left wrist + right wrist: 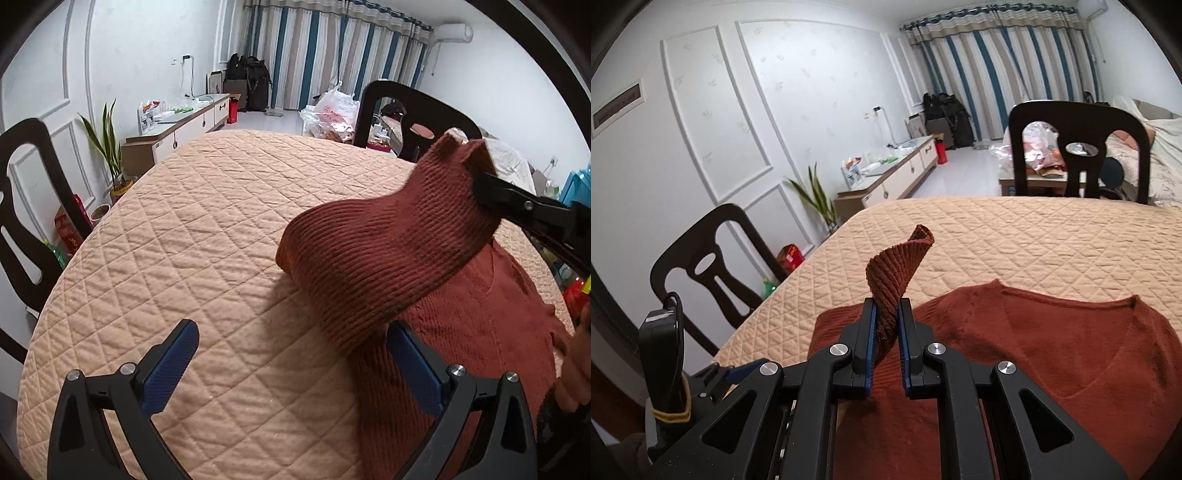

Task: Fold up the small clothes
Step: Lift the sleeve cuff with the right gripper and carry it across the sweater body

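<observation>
A rust-red knit sweater (1052,354) lies on the quilted peach table cover (1034,236), V-neck toward the far side. My right gripper (887,306) is shut on the sweater's ribbed sleeve cuff (897,269) and holds it lifted above the body. In the left wrist view the raised sleeve (388,251) arches from the table up to the right gripper (480,184) at the right. My left gripper (291,332) is open and empty, low over the table cover (184,229), its right finger beside the sweater's body (472,332).
Black chairs stand at the table's far side (1078,147) and left side (701,266). A potted plant (110,155) and a low white cabinet (184,125) stand along the left wall. Striped curtains and plastic bags (332,114) are at the back.
</observation>
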